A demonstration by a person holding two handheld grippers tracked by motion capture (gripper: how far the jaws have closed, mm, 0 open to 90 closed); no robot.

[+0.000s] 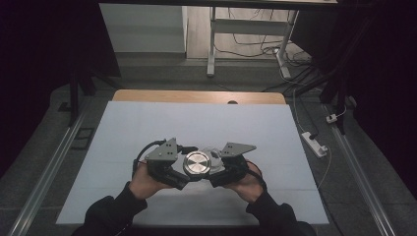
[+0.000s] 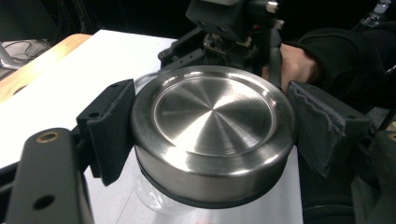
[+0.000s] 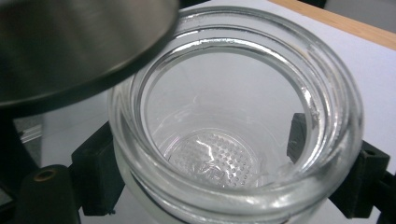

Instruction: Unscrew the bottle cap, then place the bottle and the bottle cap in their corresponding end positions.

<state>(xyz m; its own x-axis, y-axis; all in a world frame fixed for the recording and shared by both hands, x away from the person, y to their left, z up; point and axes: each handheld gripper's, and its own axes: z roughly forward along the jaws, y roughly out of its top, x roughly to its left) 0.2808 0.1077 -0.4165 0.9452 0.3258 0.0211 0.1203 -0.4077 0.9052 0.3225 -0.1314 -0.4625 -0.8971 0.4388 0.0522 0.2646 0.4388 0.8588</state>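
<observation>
Steel lid (image 2: 212,135) and glass jar (image 3: 238,121), one per gripper, above the white table (image 1: 147,123).
Left gripper (image 1: 184,183) clamps the lid by its rim; right gripper (image 1: 212,181) grips the empty jar. Lid sits flat, overlapping the jar's mouth on its left-gripper side, not yet centred.
</observation>
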